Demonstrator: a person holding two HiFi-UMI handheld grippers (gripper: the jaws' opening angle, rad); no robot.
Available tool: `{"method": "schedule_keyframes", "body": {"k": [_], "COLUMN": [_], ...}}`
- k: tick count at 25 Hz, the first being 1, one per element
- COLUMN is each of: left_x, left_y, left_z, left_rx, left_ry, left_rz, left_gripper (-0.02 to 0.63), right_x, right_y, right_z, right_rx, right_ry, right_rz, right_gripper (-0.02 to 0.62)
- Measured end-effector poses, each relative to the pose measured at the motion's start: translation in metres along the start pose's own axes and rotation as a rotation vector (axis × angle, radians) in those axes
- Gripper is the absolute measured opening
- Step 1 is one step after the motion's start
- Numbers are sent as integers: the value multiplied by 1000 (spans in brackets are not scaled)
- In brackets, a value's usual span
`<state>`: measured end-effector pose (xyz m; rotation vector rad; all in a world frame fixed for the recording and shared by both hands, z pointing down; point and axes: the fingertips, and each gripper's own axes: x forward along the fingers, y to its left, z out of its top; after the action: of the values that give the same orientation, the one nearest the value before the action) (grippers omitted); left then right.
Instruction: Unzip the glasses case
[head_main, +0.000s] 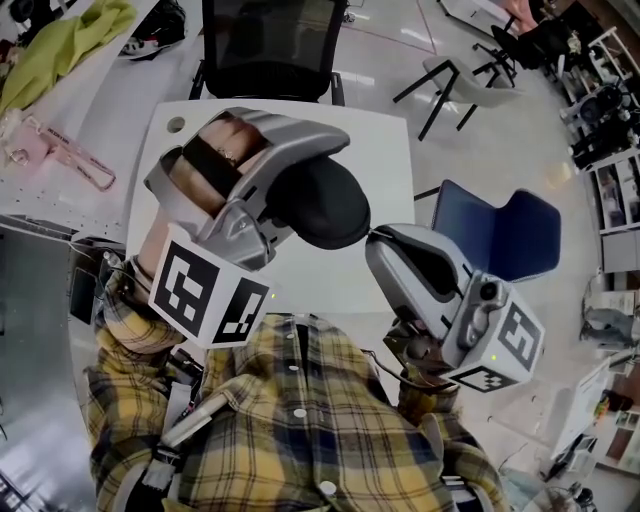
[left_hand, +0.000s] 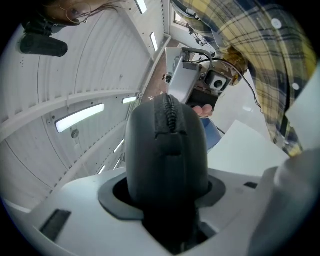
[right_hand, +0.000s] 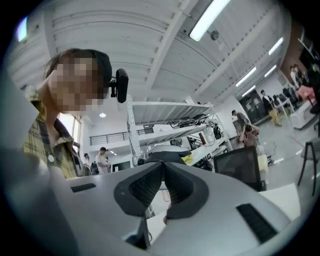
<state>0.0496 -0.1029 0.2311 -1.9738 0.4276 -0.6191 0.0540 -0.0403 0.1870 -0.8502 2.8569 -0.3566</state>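
Note:
A black oval glasses case (head_main: 335, 205) is held in the air over the white table (head_main: 385, 150), with my left gripper (head_main: 292, 195) shut around its left half. In the left gripper view the case (left_hand: 167, 150) stands up between the jaws, its zip (left_hand: 169, 112) running along the top edge. My right gripper (head_main: 374, 236) meets the case's right end with its tips pinched together. In the right gripper view the ribbed pads (right_hand: 145, 187) touch at the tip, just short of the dark case (right_hand: 167, 156). The zipper pull is hidden between them.
A black mesh office chair (head_main: 268, 45) stands at the table's far side and a blue chair (head_main: 500, 235) at its right. A neighbouring table at the left carries a yellow-green cloth (head_main: 60, 45) and a pink item (head_main: 65, 150). My plaid shirt (head_main: 300, 420) fills the near edge.

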Motion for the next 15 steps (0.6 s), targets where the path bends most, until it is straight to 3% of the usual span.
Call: {"method": "schedule_keyframes", "body": {"k": [9, 15], "left_x": [-3, -3], "left_y": [-3, -5], "left_z": [-1, -1], "left_rx": [-32, -35], "left_ry": [-12, -9], "left_rz": [-38, -48], "left_gripper": [247, 247], "right_x": [5, 4], "right_y": [5, 6], "right_z": [-3, -2], "right_rx": [-201, -220], "right_ry": [72, 65], "right_rz": [-20, -19], "right_gripper": [2, 2]}}
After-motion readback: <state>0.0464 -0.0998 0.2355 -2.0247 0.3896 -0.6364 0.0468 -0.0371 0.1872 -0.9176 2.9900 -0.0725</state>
